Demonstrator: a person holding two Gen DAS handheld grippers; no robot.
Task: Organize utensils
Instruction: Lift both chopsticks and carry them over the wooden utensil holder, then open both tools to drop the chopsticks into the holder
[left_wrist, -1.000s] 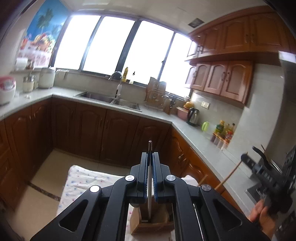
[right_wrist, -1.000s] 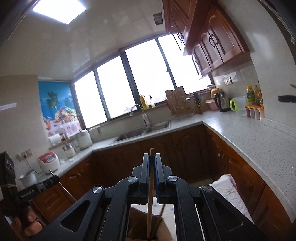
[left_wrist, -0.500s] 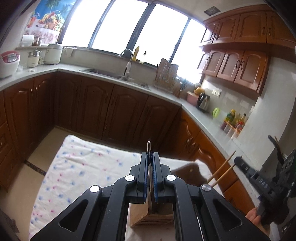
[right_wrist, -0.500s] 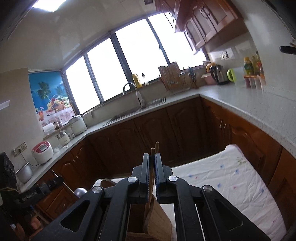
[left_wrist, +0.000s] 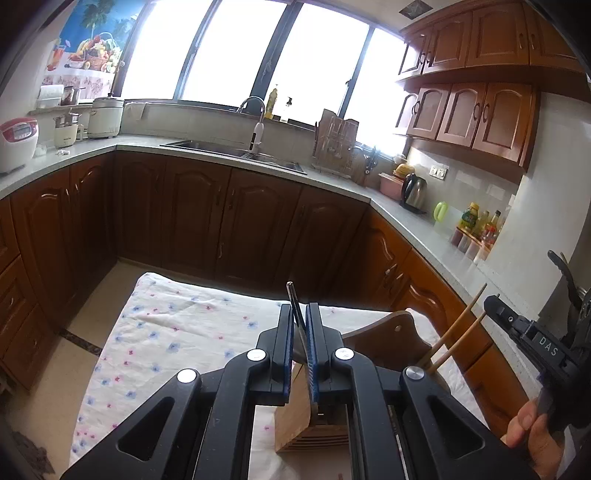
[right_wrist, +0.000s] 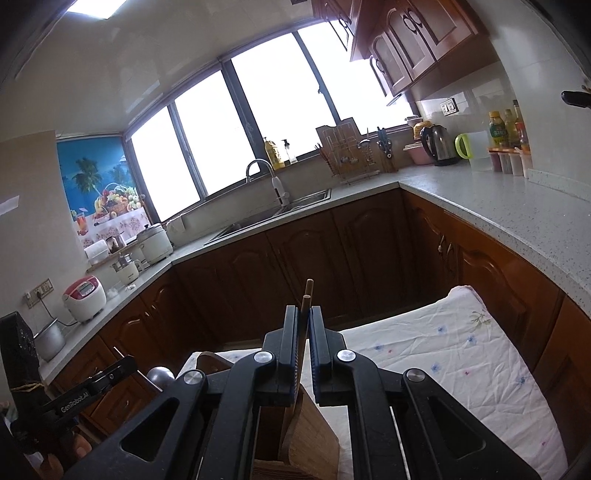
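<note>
In the left wrist view my left gripper (left_wrist: 300, 314) stands slightly apart, and a thin metal utensil handle (left_wrist: 295, 306) leans loosely between the fingers, its lower end in the wooden utensil holder (left_wrist: 314, 424) below. My right gripper (left_wrist: 495, 302) shows at the right edge, with two wooden chopsticks (left_wrist: 458, 332) slanting down toward the holder. In the right wrist view my right gripper (right_wrist: 303, 314) is slightly parted around the chopsticks (right_wrist: 306, 299), above the wooden holder (right_wrist: 310, 439). My left gripper (right_wrist: 122, 365) shows at lower left with a round metal spoon bowl (right_wrist: 160, 374) beside it.
The holder stands on a table with a white flowered cloth (left_wrist: 177, 332), seen also in the right wrist view (right_wrist: 443, 354). Brown kitchen cabinets (left_wrist: 229, 221), a grey counter (right_wrist: 498, 210) with sink (left_wrist: 236, 151), kettle (right_wrist: 441, 146) and bottles surround the table.
Both grippers tilted down toward the table and holder. The jaws of both have parted slightly; the metal utensil now leans loose and the chopsticks rest in the holder.
</note>
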